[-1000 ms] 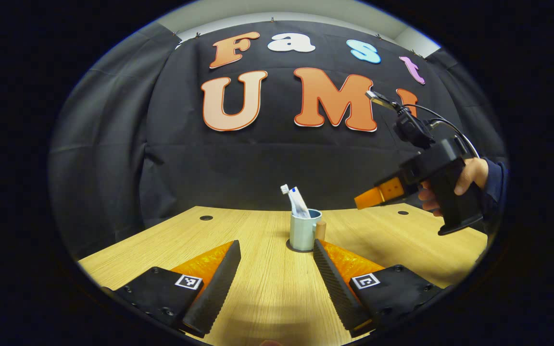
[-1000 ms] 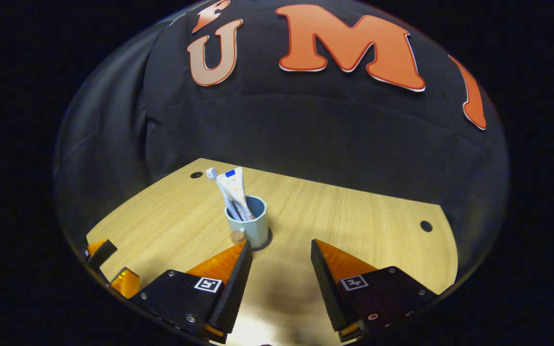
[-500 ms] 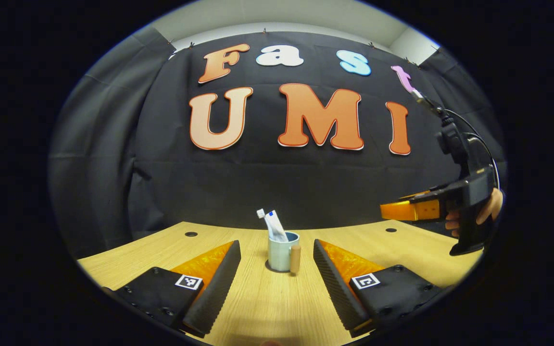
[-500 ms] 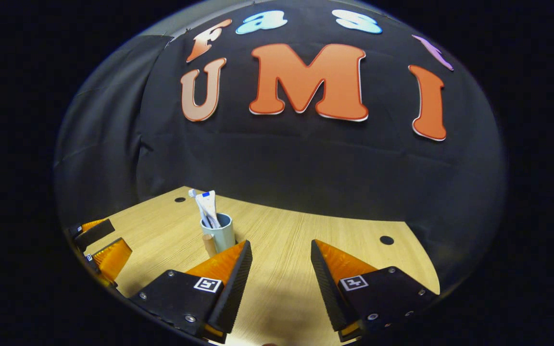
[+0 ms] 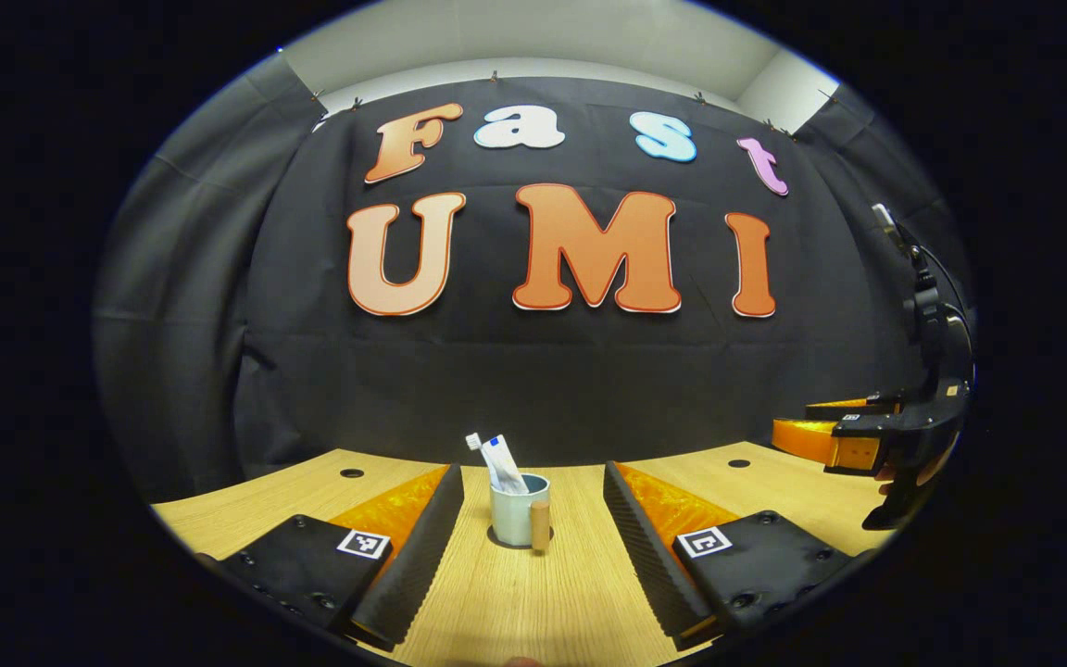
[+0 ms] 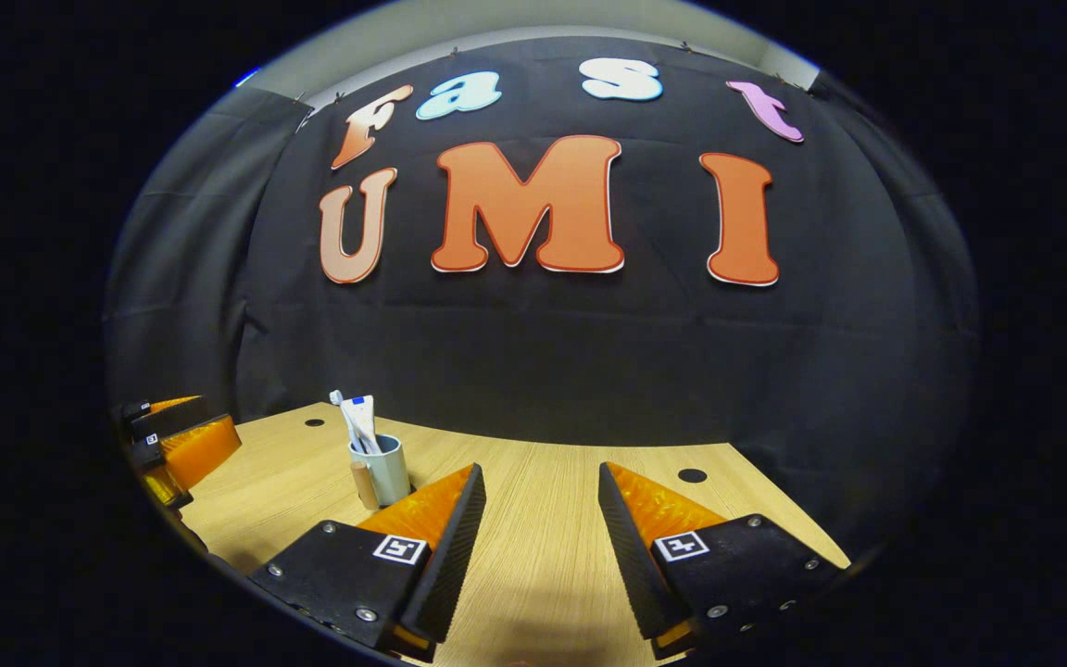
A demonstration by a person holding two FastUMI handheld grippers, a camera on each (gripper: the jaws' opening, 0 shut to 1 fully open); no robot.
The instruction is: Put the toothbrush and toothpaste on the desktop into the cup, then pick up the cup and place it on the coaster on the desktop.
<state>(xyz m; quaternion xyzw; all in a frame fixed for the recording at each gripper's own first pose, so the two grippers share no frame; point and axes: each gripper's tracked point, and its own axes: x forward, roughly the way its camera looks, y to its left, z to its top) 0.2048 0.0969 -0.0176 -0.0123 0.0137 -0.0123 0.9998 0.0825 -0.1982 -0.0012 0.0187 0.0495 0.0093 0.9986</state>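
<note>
Both grippers wide open and empty, cup loaded on the coaster.

In the left gripper view, the left gripper (image 5: 533,547) sits at the bottom of the frame, fingers spread wide, gripping nothing and touching nothing; the cup (image 5: 515,510) stands upright between them, farther off on the desk (image 5: 543,602), lower centre. Toothbrush (image 5: 475,444) and toothpaste (image 5: 500,461) lean out of its mouth, and the dark coaster (image 5: 493,537) peeks from under its base. At the right edge, the right gripper (image 5: 830,435) hangs above the desk. In the right gripper view, the right gripper (image 6: 541,547) is just as wide open and empty, with the cup (image 6: 389,466) lower left, beside its left finger (image 6: 445,537). The left gripper's (image 6: 183,443) orange fingers show at the left edge.
</note>
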